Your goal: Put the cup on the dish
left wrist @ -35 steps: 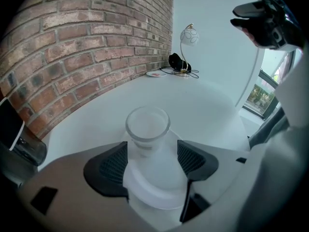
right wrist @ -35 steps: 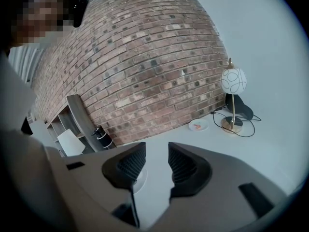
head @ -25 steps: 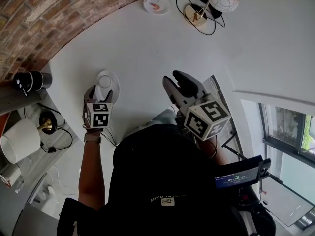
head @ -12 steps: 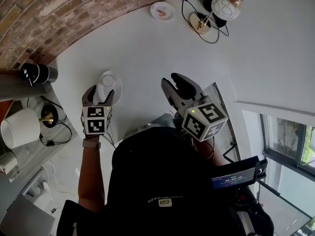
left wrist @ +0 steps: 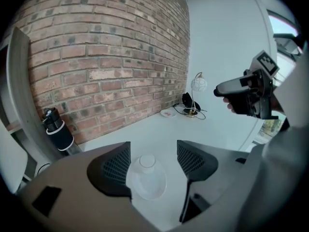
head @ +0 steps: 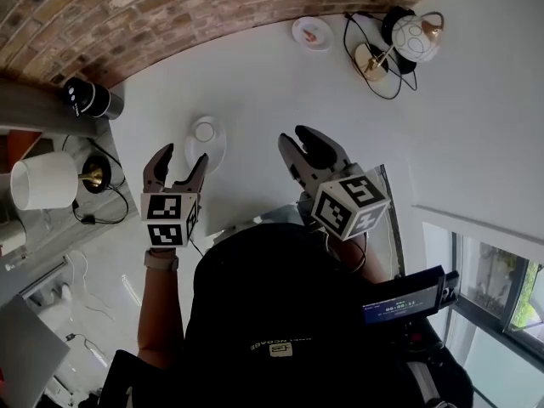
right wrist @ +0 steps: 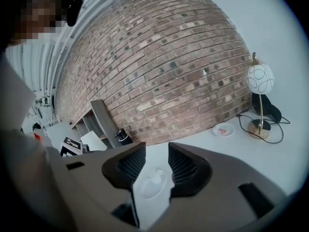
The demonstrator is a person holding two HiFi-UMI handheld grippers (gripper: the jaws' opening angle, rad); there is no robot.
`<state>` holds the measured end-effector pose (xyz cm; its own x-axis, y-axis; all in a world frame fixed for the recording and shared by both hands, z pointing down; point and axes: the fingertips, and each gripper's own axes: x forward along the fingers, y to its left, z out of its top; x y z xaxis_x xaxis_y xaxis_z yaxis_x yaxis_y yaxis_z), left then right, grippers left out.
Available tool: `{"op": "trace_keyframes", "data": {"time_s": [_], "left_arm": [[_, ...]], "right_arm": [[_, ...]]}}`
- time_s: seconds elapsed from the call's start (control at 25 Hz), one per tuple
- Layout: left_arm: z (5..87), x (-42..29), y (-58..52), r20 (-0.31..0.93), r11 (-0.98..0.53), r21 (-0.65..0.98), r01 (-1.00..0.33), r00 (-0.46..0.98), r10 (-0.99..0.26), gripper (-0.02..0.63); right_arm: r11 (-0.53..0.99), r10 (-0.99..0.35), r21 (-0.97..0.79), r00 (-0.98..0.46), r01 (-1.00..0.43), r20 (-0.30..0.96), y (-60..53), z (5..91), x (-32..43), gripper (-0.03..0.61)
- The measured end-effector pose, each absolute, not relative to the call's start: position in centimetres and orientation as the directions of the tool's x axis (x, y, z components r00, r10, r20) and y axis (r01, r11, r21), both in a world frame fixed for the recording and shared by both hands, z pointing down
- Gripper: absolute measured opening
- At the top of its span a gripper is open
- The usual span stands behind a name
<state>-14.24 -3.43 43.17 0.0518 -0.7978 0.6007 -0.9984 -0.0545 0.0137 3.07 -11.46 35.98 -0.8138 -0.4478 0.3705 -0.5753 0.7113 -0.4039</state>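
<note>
**A:** what are the fingers doing?

**B:** left gripper [head: 181, 160] is spread wide and holding nothing, just below the dish [head: 209, 151] at center-left. right gripper [head: 297, 139] is apart too, narrower gap, empty

**A:** and the cup?

**B:** cup [head: 204, 131] sits on the dish, toward its upper rim. bare white table [head: 280, 75] runs to the lamp [head: 416, 39] upper right, brick wall [head: 127, 24] along the top

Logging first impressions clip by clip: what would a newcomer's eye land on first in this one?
A small white cup sits on a white dish on the left part of the white table. The left gripper hovers just in front of it and the right gripper off to its right, both open and empty. A globe lamp stands at the table's far right.
</note>
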Motion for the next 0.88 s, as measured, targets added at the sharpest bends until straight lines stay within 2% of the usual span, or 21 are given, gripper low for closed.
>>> {"op": "trace_keyframes", "data": {"time_s": [0.48, 0.88], "left_arm": [[37.8, -15.1, -0.1, 0.548, 0.106, -0.014, -0.994, -0.096, -0.831, 0.305], [35.9, -15.5, 3.1, 0.509, 0.256, 0.073, -0.964, -0.184, -0.841, 0.304]], "right_arm": [[0.791, -0.304, -0.446, -0.902, -0.418, 0.305, -11.0, 35.1, -1.3, 0.147], [0.842, -0.169, -0.46, -0.947, -0.283, 0.275, -9.2, 34.5, -5.0, 0.147]]}}
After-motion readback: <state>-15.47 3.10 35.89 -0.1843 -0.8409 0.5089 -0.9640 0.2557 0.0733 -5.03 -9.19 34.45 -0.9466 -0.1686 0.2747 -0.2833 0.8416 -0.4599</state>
